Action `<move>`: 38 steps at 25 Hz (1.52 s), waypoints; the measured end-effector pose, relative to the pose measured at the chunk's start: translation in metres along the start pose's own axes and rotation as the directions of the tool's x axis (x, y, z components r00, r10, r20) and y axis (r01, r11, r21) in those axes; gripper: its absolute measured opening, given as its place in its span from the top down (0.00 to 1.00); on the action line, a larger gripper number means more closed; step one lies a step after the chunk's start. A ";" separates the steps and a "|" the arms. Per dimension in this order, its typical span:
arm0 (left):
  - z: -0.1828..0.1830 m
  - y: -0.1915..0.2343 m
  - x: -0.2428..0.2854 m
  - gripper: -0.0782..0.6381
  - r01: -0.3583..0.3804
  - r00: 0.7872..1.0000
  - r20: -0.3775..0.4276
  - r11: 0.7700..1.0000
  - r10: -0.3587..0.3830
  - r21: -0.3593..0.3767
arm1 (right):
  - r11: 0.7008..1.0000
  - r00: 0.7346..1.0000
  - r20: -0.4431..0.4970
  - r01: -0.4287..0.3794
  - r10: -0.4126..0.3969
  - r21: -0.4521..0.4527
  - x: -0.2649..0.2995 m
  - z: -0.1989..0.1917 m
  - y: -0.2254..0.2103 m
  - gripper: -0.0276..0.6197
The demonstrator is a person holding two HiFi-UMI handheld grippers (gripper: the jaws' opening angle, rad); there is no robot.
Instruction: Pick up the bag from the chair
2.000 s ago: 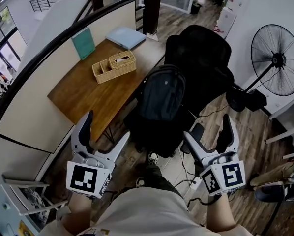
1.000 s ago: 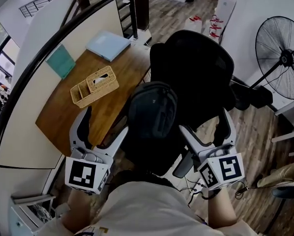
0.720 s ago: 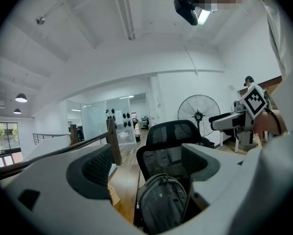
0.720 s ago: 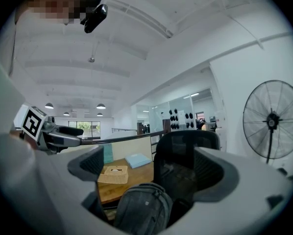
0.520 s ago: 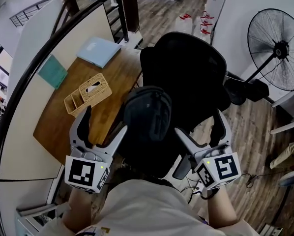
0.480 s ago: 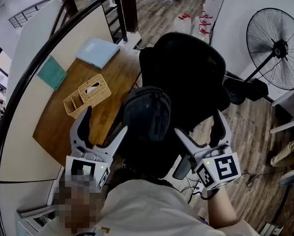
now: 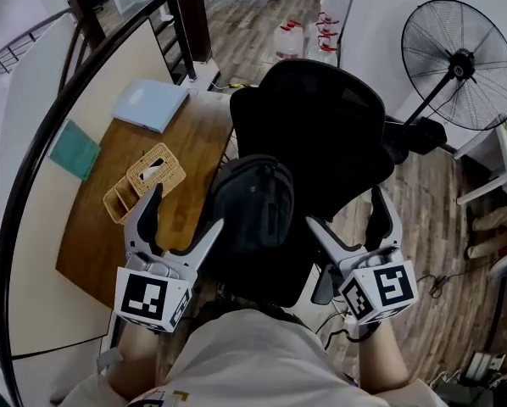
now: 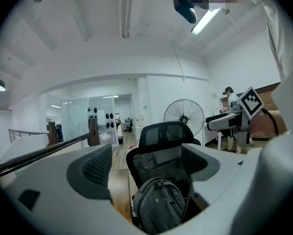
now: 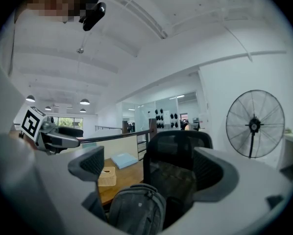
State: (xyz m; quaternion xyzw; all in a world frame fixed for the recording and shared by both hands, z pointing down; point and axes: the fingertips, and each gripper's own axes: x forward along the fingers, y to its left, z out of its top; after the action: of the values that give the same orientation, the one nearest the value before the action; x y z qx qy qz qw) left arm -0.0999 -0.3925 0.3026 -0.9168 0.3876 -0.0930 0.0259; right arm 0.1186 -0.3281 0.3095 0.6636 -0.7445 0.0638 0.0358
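Observation:
A dark grey backpack (image 7: 252, 206) stands upright on the seat of a black mesh office chair (image 7: 321, 130). It shows again as the backpack (image 8: 158, 207) in the left gripper view and the backpack (image 9: 136, 210) in the right gripper view, leaning against the chair back (image 8: 165, 138). My left gripper (image 7: 182, 217) is open just left of the bag, fingers spread with nothing between them. My right gripper (image 7: 347, 223) is open on the bag's right side, beside the chair. Neither touches the bag.
A wooden desk (image 7: 143, 219) stands left of the chair, with a wicker basket (image 7: 143, 181), a light blue folder (image 7: 149, 104) and a teal book (image 7: 74, 149). A standing fan (image 7: 457, 53) is at the right. A curved black railing (image 7: 58, 117) runs behind the desk.
The view has closed in on the chair. Both open grippers now flank the backpack, which sits nearer and more central than two seconds ago.

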 end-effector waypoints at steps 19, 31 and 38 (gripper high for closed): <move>-0.056 0.042 0.045 0.30 0.132 0.988 -0.076 0.991 -0.134 -0.026 | 0.994 0.988 -0.113 0.107 -0.102 0.036 0.048 -0.055 0.015 0.08; -0.155 0.044 0.115 0.30 0.133 0.954 -0.243 0.976 -0.174 -0.175 | 0.985 0.953 -0.301 0.090 -0.042 0.149 0.133 -0.169 -0.022 0.13; -0.239 0.043 0.147 0.30 0.126 0.917 -0.348 0.968 -0.197 -0.217 | 0.980 0.921 -0.389 0.104 -0.029 0.172 0.171 -0.246 -0.038 0.14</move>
State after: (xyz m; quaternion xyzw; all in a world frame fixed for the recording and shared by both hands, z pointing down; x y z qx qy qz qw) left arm -0.0751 -0.5220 0.5539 -0.9104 0.3155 -0.2267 -0.1424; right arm 0.1285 -0.4651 0.5782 0.6637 -0.6904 0.2618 0.1197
